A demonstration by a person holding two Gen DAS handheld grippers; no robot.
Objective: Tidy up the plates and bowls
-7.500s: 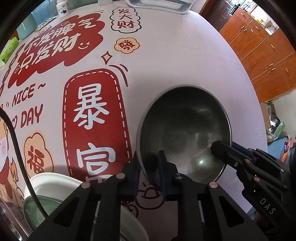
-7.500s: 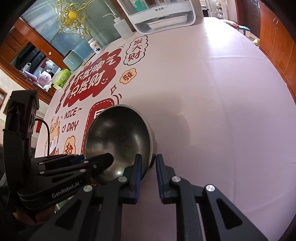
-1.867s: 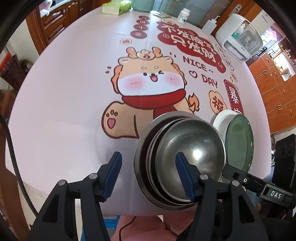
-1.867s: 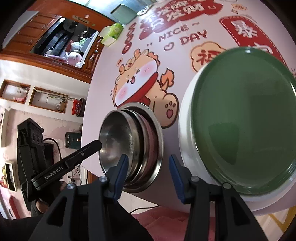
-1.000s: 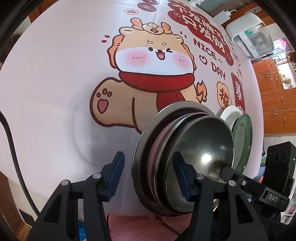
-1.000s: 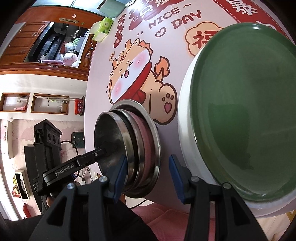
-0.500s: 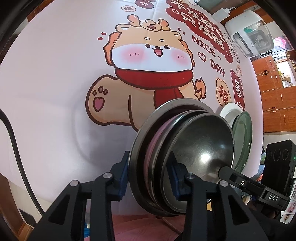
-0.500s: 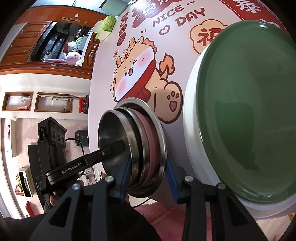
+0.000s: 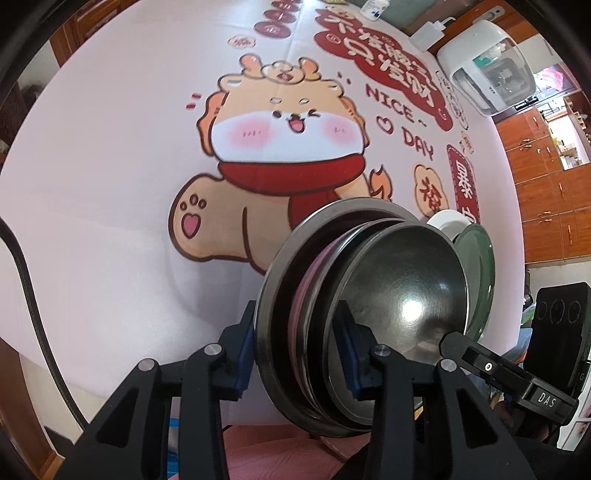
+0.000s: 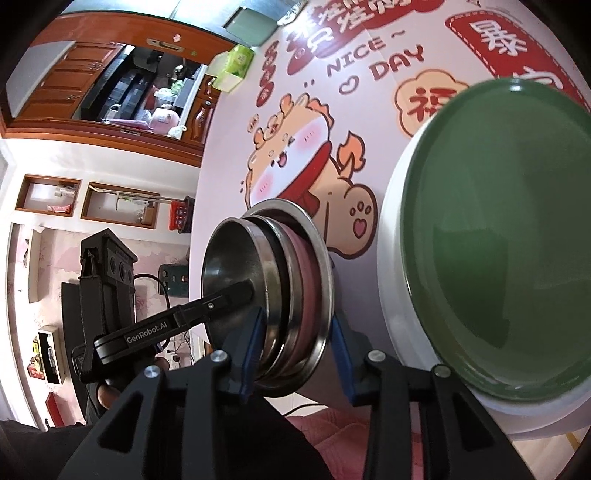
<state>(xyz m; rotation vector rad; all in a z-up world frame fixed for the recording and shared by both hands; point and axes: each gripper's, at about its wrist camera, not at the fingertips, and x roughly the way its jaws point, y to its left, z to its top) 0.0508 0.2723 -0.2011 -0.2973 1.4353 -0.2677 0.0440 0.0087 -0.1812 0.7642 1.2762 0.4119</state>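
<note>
A nested stack of steel bowls with a pink one between them sits near the table's front edge; it also shows in the right wrist view. My left gripper is shut on the stack's near rim, one finger outside, one inside the top bowl. My right gripper is shut on the stack's other side. A green plate lies on a white plate just right of the stack; both also show in the left wrist view.
The table carries a printed cloth with a cartoon dragon. A white appliance and bottles stand at the far side. A green tissue box sits at the far edge. Wooden cabinets lie beyond.
Both grippers were open around the stack's rim about a second ago and have closed onto it from opposite sides. The stack has stayed in the same spot.
</note>
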